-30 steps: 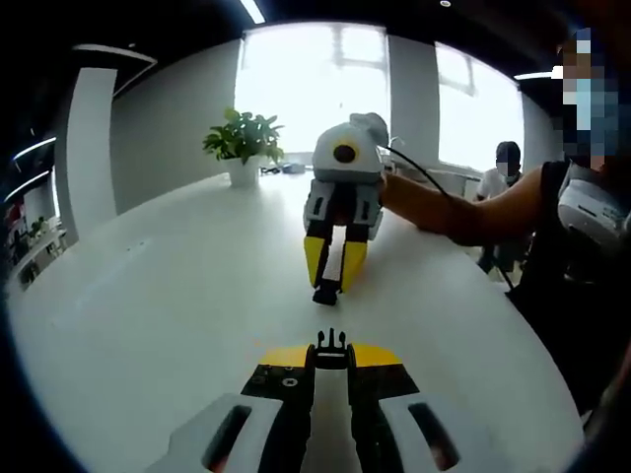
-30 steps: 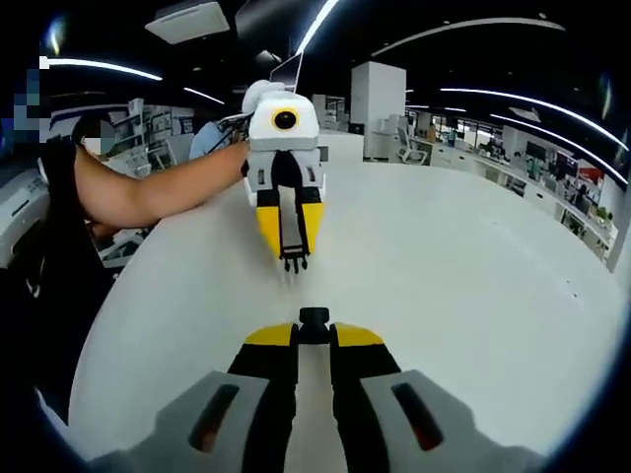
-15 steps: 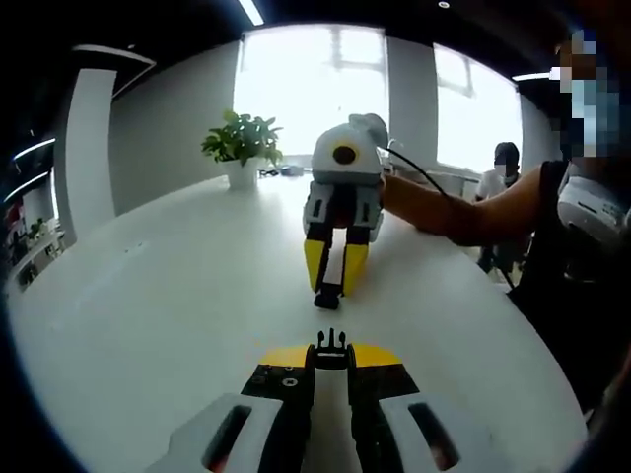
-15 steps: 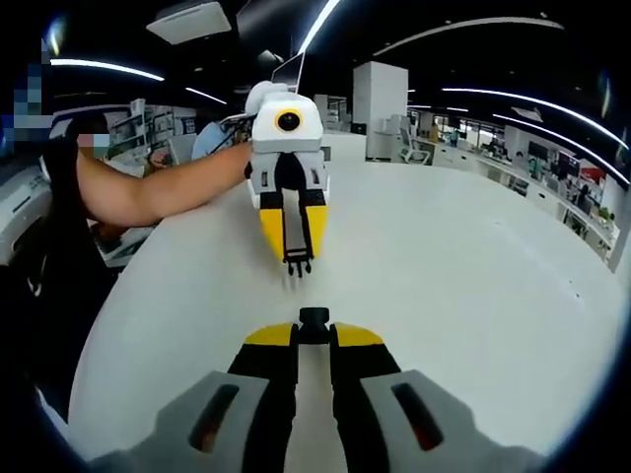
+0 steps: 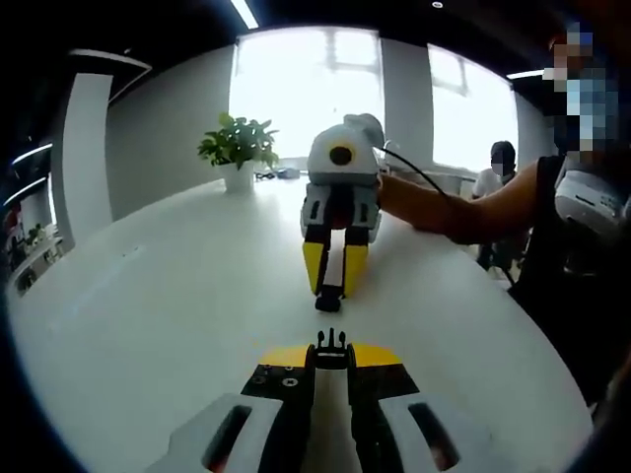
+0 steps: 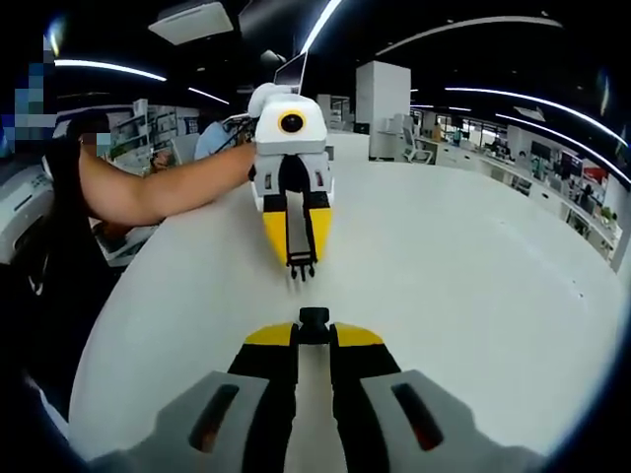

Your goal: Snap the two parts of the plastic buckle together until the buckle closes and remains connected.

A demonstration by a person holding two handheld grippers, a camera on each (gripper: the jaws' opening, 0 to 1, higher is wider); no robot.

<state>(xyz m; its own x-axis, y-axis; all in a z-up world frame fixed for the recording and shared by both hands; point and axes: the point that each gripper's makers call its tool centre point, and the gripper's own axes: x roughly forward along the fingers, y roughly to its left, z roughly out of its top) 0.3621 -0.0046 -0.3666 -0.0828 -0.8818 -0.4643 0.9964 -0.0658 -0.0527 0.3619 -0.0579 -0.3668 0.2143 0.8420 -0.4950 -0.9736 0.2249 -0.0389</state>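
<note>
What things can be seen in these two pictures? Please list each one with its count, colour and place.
pronged buckle part: one, black, held at the tip of the left hand-held gripper, prongs pointing forward
socket buckle part: one, black, held at the tip of the right hand-held gripper; the two parts face each other with a gap, not yet joined
table: one, white, under both grippers
potted plant: one, green in a white pot, far side of the table, left gripper view
person in the background: one, dark hair, near the window
person's forearm: bare, behind the left hand-held gripper, right gripper view
</note>
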